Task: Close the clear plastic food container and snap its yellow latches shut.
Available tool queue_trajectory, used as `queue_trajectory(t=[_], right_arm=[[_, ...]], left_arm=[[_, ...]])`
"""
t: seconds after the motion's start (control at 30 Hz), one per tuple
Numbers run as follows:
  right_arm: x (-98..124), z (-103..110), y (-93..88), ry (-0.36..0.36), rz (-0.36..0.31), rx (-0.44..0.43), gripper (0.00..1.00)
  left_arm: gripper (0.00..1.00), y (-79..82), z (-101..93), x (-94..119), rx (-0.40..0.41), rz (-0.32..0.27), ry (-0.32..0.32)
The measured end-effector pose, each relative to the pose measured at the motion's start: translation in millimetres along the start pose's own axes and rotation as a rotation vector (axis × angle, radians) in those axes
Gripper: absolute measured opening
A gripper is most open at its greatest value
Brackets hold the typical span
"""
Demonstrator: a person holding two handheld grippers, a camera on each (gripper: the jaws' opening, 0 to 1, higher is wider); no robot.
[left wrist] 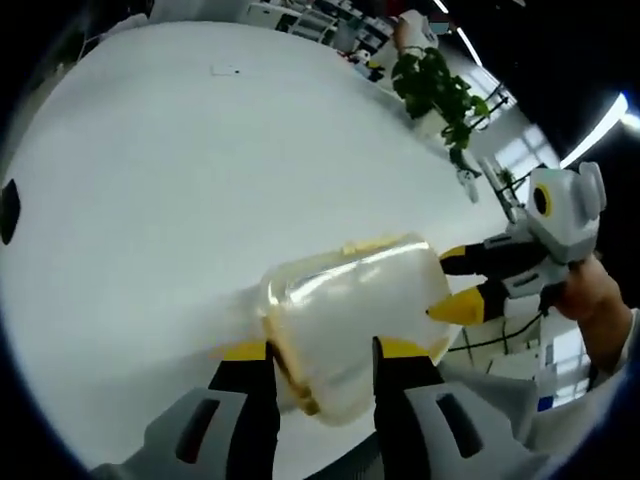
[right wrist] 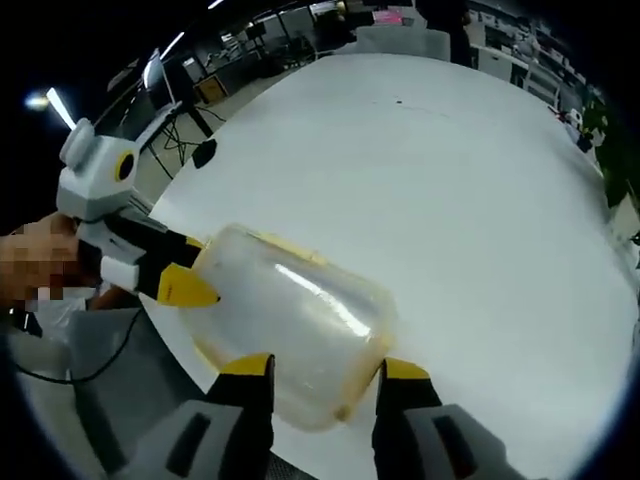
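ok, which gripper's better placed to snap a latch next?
Left, marginally. The container sits between the fingers of the left gripper, with a yellow latch edge beside one finger. The right gripper meets the far end at its fingertips. It's close.

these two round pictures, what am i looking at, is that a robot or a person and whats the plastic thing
No robot: a person holds a pair of tongs in each hand, each carrying a fisheye camera, hence the round pictures. One picture looks along the left tongs, with the right tongs coming in from the right. The other looks along the right tongs, with the left tongs coming in from the left. Both pairs sit around a clear plastic container with yellow trim, at the edge of a white table. A plant stands behind.
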State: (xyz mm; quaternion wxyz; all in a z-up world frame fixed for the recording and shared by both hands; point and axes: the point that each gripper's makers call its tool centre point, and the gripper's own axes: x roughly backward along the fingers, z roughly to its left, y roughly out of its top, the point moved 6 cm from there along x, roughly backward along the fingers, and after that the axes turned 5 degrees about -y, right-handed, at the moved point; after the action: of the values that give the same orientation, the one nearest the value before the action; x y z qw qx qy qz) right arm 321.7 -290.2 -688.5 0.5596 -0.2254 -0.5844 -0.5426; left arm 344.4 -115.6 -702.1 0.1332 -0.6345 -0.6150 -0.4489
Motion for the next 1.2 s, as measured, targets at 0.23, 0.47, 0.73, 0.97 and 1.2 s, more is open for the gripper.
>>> queue_trajectory(t=[0.23, 0.47, 0.73, 0.97, 1.2], right_arm=[[-2, -3, 0.5, 0.029, 0.021, -0.030, 0.34], [-1, -5, 0.7, 0.049, 0.023, -0.023, 0.29], [-1, -9, 0.5, 0.070, -0.036, -0.009, 0.36], [3, -7, -2.7, 0.058, -0.028, 0.090, 0.43], [16, -18, 0.4, 0.072, -0.078, 0.016, 0.35]], left_arm=[[0.35, 0.0, -1.9, 1, 0.018, -0.022, 0.004], [0.34, -0.4, -2.5, 1, 0.018, -0.025, 0.007], [0.37, -2.2, 2.1, 5, 0.015, -0.035, -0.020], [0.38, -5.0, 5.1, 12, -0.020, -0.059, -0.033], [0.35, 0.0, 9.2, 22, -0.021, -0.099, -0.041]])
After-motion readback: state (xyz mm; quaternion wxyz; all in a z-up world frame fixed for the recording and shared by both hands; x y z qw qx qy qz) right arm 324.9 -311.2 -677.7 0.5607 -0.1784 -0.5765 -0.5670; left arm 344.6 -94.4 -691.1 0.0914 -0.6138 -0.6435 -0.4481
